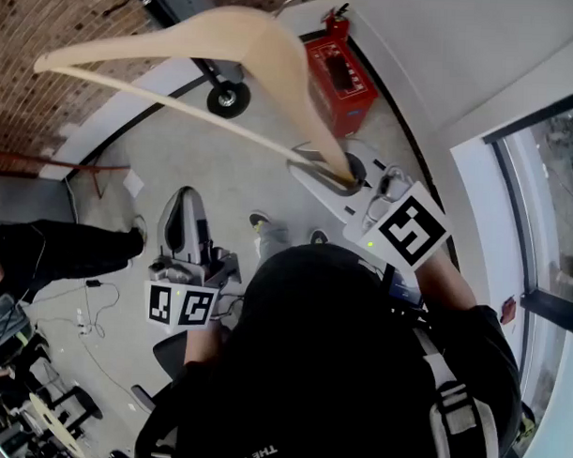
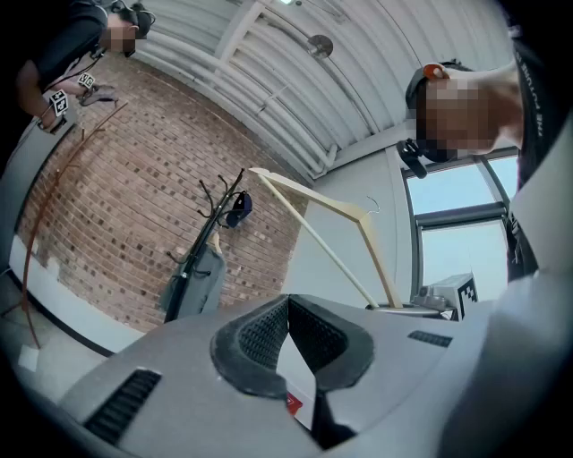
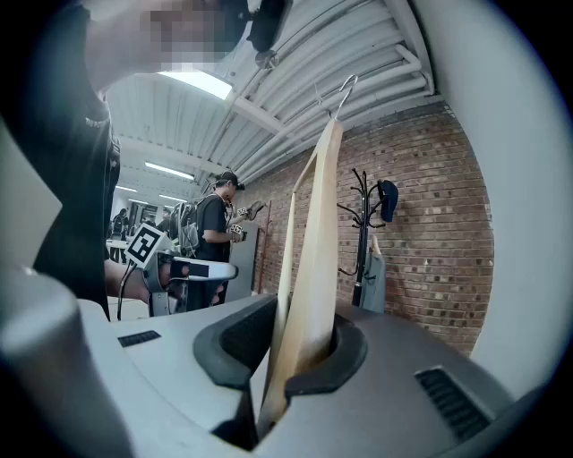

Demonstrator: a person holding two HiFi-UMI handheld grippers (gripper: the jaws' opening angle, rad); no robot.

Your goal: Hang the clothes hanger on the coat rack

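Observation:
A pale wooden clothes hanger (image 1: 209, 42) is held up high, and my right gripper (image 1: 339, 178) is shut on one end of it. In the right gripper view the hanger (image 3: 315, 259) rises from between the jaws, its metal hook (image 3: 345, 89) on top. The black coat rack (image 3: 362, 234) stands by the brick wall further off, with a dark cap and a grey garment (image 3: 372, 279) on it. My left gripper (image 1: 184, 210) is lower on the left, shut and holding nothing. Its own view shows the shut gripper (image 2: 288, 309), the coat rack (image 2: 215, 224) and the hanger (image 2: 327, 234).
A red cabinet (image 1: 343, 80) with a fire extinguisher stands against the white wall, a black wheel (image 1: 227, 99) near it. A person in black (image 1: 51, 248) stands at the left, with cables on the floor. Another person (image 3: 215, 241) stands in the room. A window (image 1: 550, 214) is to my right.

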